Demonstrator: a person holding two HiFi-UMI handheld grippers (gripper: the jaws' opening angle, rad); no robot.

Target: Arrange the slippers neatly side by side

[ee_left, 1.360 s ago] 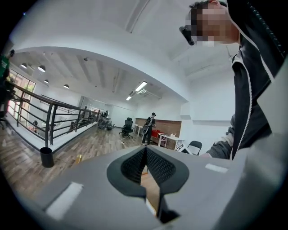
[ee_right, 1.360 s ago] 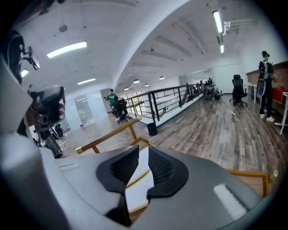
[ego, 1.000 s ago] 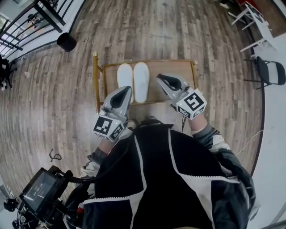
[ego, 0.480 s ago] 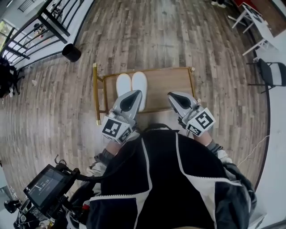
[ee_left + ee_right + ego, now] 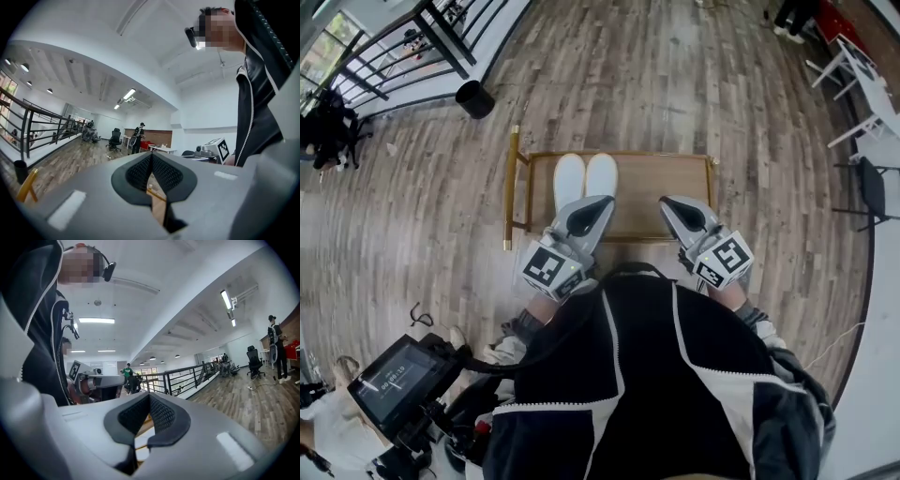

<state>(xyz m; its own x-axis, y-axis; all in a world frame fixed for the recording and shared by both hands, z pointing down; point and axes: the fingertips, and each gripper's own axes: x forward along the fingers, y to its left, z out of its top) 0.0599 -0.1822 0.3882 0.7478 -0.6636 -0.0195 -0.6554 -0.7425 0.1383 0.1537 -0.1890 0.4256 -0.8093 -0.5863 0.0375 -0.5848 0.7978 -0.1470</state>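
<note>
White slippers (image 5: 585,178) lie side by side on the tray (image 5: 670,176).
Both grippers are closed and empty: left gripper (image 5: 600,202) near them, right gripper (image 5: 668,202) further right.

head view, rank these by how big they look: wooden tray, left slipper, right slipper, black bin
1. wooden tray, clearly the largest.
2. left slipper and right slipper, which look alike, so there is no ranking between them.
3. black bin, which looks smallest, though it stands farther off, so this is unsure.

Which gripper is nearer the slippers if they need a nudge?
Probably left. The left gripper hangs by the slippers' near end; the right gripper is off to their side, over bare table.
</note>
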